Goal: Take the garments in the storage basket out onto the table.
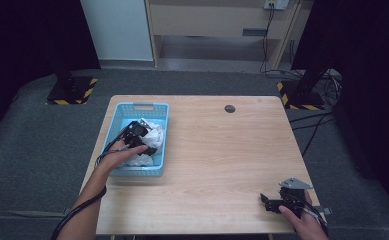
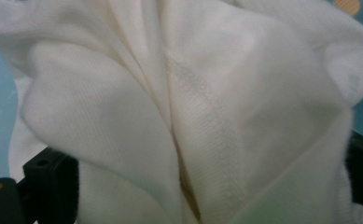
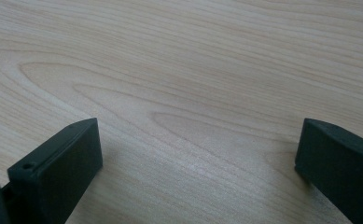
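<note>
A crumpled white cloth (image 1: pixel 154 135) lies in a light blue plastic basket (image 1: pixel 136 171) at the table's left. My left gripper (image 1: pixel 141 139) reaches down into the basket, pressed into the cloth. In the left gripper view the white cloth (image 2: pixel 207 93) bulges close between the two black jaws, which stand wide apart at the bottom corners; the left gripper (image 2: pixel 198 158) is open. My right gripper (image 1: pixel 268 201) rests low at the table's front right corner. In its own view the right gripper (image 3: pixel 198 149) is open over bare wood.
The wooden table (image 1: pixel 222 150) has a small dark round cap (image 1: pixel 229 108) near its far edge. Grey floor surrounds the table, with stand bases marked in yellow and black stripes (image 1: pixel 72 92) at the back left and back right.
</note>
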Demonstrator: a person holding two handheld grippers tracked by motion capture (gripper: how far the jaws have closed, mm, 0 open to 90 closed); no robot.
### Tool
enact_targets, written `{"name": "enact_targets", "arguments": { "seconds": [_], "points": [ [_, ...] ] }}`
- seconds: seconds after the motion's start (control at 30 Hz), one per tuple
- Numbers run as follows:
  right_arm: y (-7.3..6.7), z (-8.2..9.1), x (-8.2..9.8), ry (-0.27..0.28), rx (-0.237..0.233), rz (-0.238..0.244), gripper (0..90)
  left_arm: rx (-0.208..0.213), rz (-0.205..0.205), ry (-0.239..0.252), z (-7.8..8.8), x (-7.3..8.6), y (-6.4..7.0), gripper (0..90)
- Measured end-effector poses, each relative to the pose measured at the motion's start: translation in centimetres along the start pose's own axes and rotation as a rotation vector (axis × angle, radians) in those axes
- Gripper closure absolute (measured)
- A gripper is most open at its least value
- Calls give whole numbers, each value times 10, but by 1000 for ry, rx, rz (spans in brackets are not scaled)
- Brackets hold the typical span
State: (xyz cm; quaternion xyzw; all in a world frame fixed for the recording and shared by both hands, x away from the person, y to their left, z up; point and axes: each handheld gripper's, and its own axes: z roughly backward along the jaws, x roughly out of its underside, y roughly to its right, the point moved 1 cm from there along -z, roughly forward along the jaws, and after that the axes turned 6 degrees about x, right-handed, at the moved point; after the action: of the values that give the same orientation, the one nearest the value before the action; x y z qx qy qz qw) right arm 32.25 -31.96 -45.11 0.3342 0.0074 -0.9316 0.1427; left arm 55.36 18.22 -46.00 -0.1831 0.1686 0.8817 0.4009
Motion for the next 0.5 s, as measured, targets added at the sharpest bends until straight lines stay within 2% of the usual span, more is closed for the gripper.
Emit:
{"name": "enact_targets", "arguments": {
  "seconds": [0.3,0.5],
  "points": [
    [0,0,0,0,0,0,5,19,9,-15,-3,0,-2,50],
    [0,0,0,0,0,0,5,17,14,-23,-3,-2,-2,57]
  ]
}}
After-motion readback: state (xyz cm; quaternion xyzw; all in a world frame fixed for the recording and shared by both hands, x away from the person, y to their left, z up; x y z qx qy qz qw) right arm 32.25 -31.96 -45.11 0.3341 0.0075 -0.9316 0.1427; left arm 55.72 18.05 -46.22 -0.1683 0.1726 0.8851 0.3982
